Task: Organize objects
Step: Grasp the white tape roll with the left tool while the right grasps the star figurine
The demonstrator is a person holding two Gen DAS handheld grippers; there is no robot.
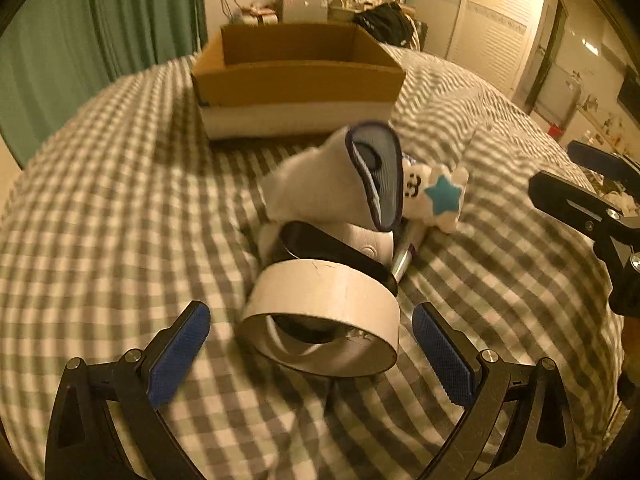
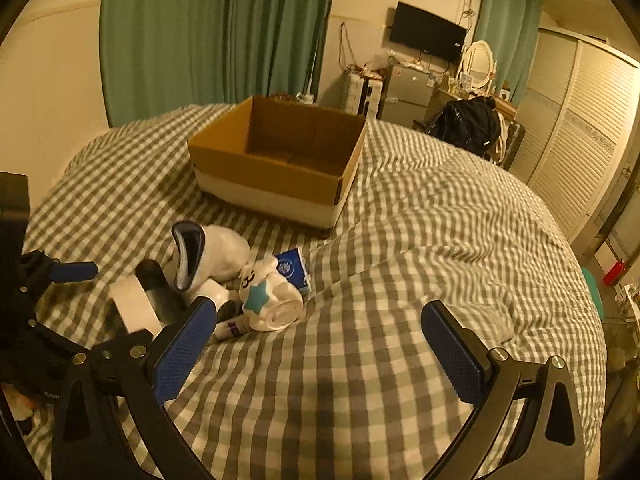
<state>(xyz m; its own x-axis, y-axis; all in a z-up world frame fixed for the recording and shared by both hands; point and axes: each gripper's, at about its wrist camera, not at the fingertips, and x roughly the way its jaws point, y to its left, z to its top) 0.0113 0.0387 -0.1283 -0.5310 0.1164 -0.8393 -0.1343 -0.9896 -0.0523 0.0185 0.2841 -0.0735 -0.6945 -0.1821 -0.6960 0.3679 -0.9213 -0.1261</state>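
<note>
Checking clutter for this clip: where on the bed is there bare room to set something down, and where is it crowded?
Free: the checked bedspread right of the rolled towel and cardboard box; the box floor also looks bare. Crowded: the pile around the tape roll and slipper, between the left gripper fingers.

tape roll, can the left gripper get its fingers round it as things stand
Probably yes. The left gripper is open, its fingers either side of the tape roll on the checked bedspread, nothing between them.

tape roll (image 1: 320, 312) hides item behind | tube (image 2: 234, 326) partly hidden | desk clutter (image 1: 304, 4) unreadable
</note>
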